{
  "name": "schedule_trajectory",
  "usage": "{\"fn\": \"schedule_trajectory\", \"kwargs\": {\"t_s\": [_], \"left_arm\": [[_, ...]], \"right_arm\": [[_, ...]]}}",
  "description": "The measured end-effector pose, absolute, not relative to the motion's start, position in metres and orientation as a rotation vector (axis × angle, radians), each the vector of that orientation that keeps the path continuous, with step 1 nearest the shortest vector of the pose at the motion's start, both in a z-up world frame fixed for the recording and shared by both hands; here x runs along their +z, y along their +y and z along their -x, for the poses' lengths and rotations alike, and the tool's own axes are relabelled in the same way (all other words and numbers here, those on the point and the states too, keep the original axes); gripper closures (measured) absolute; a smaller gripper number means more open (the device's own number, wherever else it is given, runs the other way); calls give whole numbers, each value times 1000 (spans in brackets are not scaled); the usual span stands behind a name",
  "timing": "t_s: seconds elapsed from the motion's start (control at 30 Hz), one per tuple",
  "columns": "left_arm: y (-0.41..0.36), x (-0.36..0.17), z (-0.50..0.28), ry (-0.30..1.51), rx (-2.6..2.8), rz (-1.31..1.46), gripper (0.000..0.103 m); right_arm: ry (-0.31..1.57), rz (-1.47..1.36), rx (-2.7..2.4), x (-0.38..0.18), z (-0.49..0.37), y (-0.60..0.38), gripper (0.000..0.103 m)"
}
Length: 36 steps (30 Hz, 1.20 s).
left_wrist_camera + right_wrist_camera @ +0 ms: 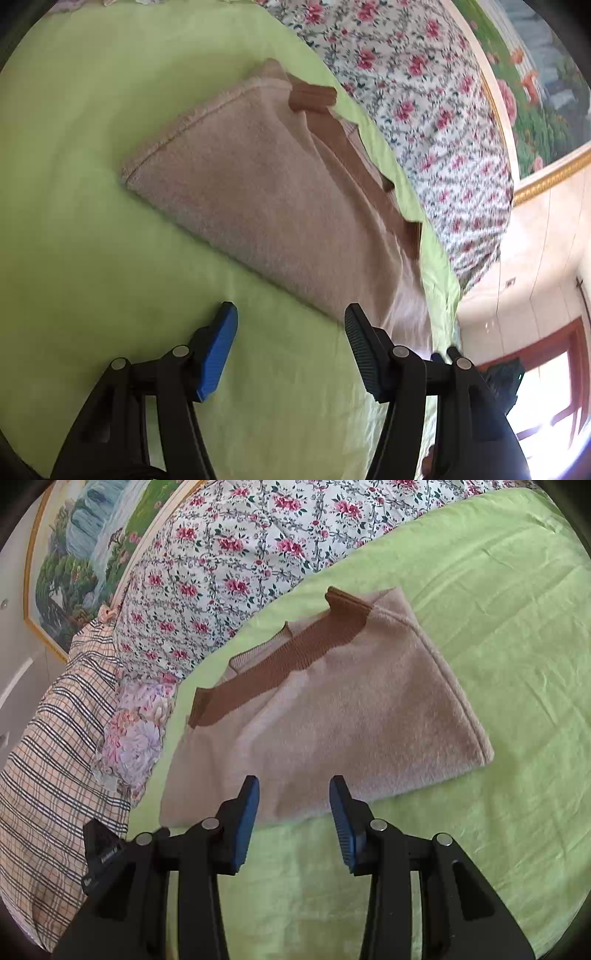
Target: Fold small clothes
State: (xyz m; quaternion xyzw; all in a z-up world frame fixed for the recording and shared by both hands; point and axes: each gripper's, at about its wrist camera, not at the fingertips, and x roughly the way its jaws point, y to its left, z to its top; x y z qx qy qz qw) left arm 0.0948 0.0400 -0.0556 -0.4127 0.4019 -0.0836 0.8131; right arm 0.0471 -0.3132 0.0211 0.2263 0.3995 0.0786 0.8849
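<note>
Left wrist view: at the bottom of the frame the left tongs (pixel 291 314) stand wide apart and hold nothing, their blue pads hanging over a light green bedsheet (pixel 74 184). Just beyond the tips, filling the middle of the frame, lies a beige fleece garment (pixel 258 184), folded into a thick rectangle with a stitched hem along its upper left edge. Brown ribbed trim (pixel 314 98) shows at the garment's far corner and runs down its right side. Past the sheet, across the upper right, is a white quilt with pink flowers (pixel 424 92), and beyond it, at the far upper right, a framed landscape painting (pixel 535 92). A bright window with a red-brown frame (pixel 554 387) fills the lower right.

Right wrist view: at the bottom centre the right tongs (pixel 294 784) are also spread apart and grip nothing; their tips sit over the near edge of the same folded garment (pixel 351 720). It lies flat on the green sheet (pixel 498 627), occupying the middle of the frame, with the brown trim (pixel 295 657) along its far edge. At the left edge lies plaid fabric (pixel 55 757), with a pale floral cloth (pixel 136 731) beside it. The flowered quilt (pixel 240 554) spans the top, and the painting (pixel 74 554) sits in the upper left corner.
</note>
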Motion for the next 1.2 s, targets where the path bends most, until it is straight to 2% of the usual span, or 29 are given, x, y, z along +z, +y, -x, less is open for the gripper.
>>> {"fn": "schedule_trajectory", "kwargs": {"t_s": [0.37, 0.43, 0.47, 0.53, 0.63, 0.83, 0.9, 0.97, 1.2], "left_arm": [[61, -58, -166, 765, -56, 907, 41], [60, -55, -178, 759, -47, 891, 44], [59, -53, -182, 755, -48, 884, 48], [56, -46, -190, 746, -67, 863, 78], [42, -25, -194, 721, -73, 758, 87], [-30, 35, -196, 664, -213, 496, 89], [-64, 45, -198, 670, -276, 408, 89], [-101, 45, -201, 690, -335, 319, 90], [-188, 3, -207, 800, -414, 24, 92]], "right_arm": [[853, -476, 180, 15, -61, -312, 61], [852, -478, 188, 18, -70, -315, 61], [852, -479, 191, 20, -73, -316, 60], [847, -477, 195, 24, -81, -321, 60], [842, -493, 213, 32, -95, -333, 58], [874, -527, 278, 46, -133, -353, 55], [907, -586, 355, 45, -152, -357, 48], [935, -625, 397, 41, -167, -357, 36], [1062, -722, 502, 9, -227, -349, 29]]}}
